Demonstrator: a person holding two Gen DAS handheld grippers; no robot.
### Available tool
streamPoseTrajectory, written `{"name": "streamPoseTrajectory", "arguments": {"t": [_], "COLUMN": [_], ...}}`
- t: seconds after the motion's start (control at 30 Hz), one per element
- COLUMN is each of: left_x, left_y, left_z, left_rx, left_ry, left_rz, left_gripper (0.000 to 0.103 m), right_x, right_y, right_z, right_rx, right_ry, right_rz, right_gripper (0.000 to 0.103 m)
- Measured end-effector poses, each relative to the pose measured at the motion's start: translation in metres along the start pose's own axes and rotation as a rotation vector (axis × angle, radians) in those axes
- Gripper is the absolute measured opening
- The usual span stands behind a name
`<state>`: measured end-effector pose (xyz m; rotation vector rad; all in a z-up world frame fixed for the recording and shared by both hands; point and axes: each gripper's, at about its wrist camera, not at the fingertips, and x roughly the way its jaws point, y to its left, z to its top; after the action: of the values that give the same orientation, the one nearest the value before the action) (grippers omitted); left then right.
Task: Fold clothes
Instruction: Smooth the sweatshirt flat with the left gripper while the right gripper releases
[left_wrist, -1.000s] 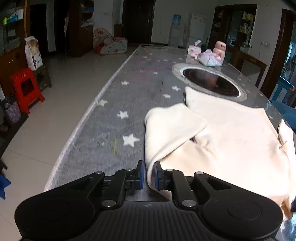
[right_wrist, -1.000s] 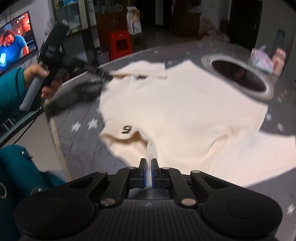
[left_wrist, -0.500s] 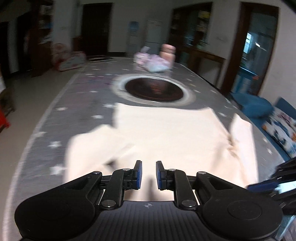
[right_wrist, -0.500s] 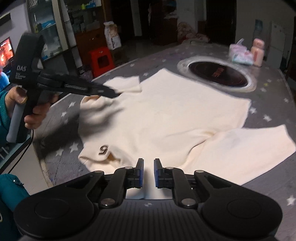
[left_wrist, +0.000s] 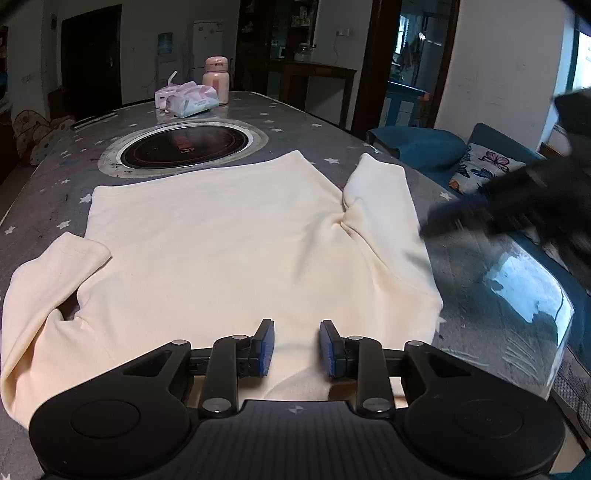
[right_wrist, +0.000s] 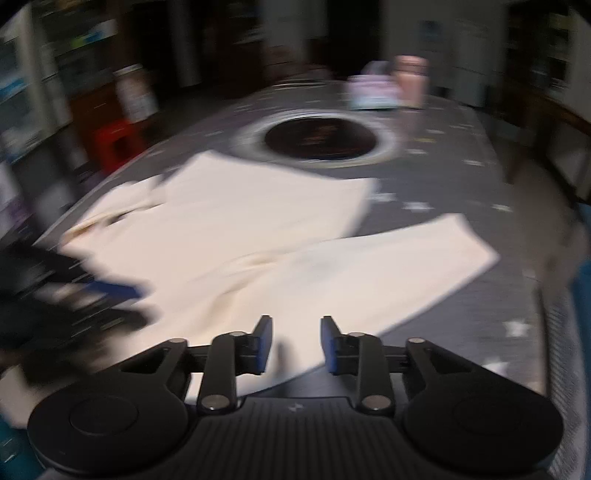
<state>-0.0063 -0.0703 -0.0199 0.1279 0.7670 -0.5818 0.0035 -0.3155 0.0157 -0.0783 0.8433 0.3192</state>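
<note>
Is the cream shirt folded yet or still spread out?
Spread: the shirt lies flat on the table, both sleeves out to the sides.

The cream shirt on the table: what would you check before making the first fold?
1. Shirt spread flat on the table: ok.
2. Left sleeve laid out smooth: not ok, it is bunched.
3. Right sleeve smooth: not ok, creased where it meets the body.
4. Left gripper free of cloth: ok, its jaws are opening with nothing pinched.
5. Right gripper free of cloth: ok, its jaws are opening over the sleeve.
6. Tissue pack and pink bottle clear of the shirt: ok, beyond the round cooktop.
</note>
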Motion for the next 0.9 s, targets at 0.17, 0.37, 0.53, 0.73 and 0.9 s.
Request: {"name": "streamPoseTrajectory", "arguments": {"t": [0.17, 0.37, 0.53, 0.73, 0.9], "left_x": [-0.002, -0.002, -0.002, -0.002, -0.003], "left_y": [0.000, 0.000, 0.000, 0.000, -0.001], "left_z": [-0.002, -0.001, -0.001, -0.001, -0.002], "left_rx": [0.000, -0.008, -0.011, -0.013, -0.011], "left_ry": [-0.003, 0.000, 0.002, 0.003, 0.001], "left_rz": [-0.007, -0.012, -0.011, -0.013, -0.017], "left_gripper": [0.032, 0.037, 0.038, 0.038, 0.040], "right_x": [0.022, 0.049, 0.064, 0.079, 0.082], "right_y": [-0.060, -0.105, -0.111, -0.110, -0.113], "right_z": [0.015, 0.027, 0.033, 0.032, 0.031], "right_rx": [0.157, 0.291, 0.321, 0.322, 0.337], "right_ry": [-0.015, -0.027, -0.049, -0.060, -0.081], "right_rz": [-0.149, -0.238, -0.260, -0.304, -0.338], "right_gripper": [0.038, 0.043, 0.051, 0.052, 0.051]}}
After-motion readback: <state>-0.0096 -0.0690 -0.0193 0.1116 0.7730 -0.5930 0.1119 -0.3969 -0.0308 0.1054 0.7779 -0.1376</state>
